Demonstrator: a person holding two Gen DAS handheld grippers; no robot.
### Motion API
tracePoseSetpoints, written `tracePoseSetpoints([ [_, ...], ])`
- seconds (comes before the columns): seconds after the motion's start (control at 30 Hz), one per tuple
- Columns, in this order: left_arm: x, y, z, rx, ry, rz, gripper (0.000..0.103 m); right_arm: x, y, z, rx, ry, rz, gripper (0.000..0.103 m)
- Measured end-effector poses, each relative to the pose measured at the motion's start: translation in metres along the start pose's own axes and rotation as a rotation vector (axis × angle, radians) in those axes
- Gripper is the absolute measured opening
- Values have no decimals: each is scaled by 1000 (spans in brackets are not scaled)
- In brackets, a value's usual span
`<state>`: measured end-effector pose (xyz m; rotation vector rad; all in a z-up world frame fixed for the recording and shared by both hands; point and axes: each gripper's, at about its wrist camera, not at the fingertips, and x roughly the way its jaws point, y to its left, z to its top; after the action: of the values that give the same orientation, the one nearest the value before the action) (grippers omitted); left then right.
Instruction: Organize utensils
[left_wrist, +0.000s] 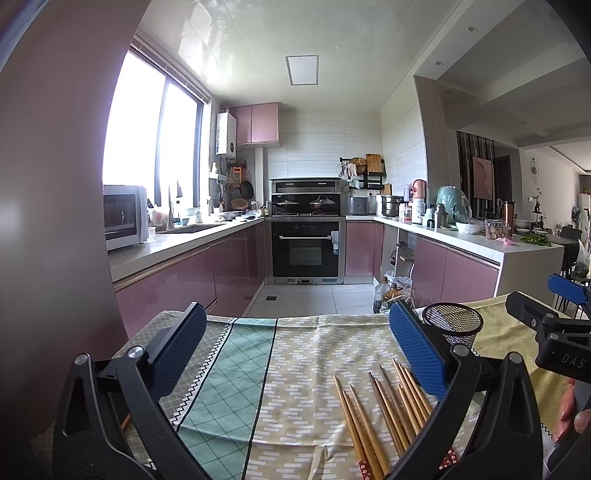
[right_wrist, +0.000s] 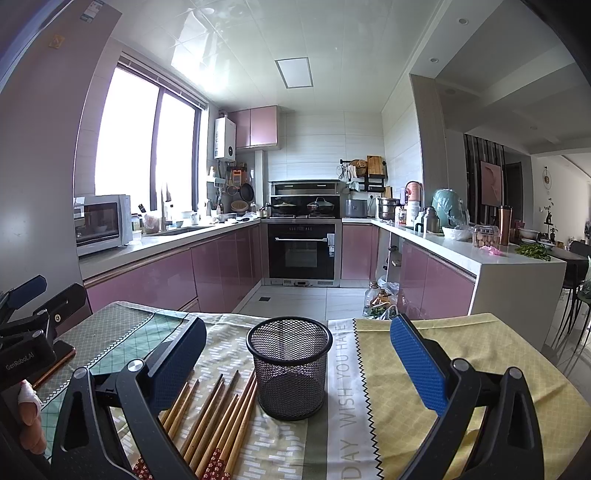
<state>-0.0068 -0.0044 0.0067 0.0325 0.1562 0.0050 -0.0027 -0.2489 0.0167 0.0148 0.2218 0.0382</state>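
Left gripper (left_wrist: 295, 354) wide, empty, level above chopsticks (left_wrist: 384, 413). Right gripper (right_wrist: 299, 358) wide, empty, facing mesh cup (right_wrist: 289, 369). Tablecloth (right_wrist: 461, 354) bare rightward.

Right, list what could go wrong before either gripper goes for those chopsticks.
1. The chopsticks lie packed side by side, so closing on one may catch or scatter its neighbours.
2. The mesh holder looks light and stands right beside them; a nudge from the open right gripper could tip it.
3. The tablecloth is loose and creased, so dragging fingers could bunch it and shift everything.
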Motion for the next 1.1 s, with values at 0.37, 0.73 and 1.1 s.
tracePoseSetpoints([
  [0.37,-2,-1,1,2,1,-3,98,-1,0,0,1,-1,-2,96],
  [0.73,-1,-1,0,3,11,-15,98,0,0,-2,5,3,1,96],
  [1.1,1,-1,-1,5,16,-15,98,1,1,-2,5,8,5,96],
])
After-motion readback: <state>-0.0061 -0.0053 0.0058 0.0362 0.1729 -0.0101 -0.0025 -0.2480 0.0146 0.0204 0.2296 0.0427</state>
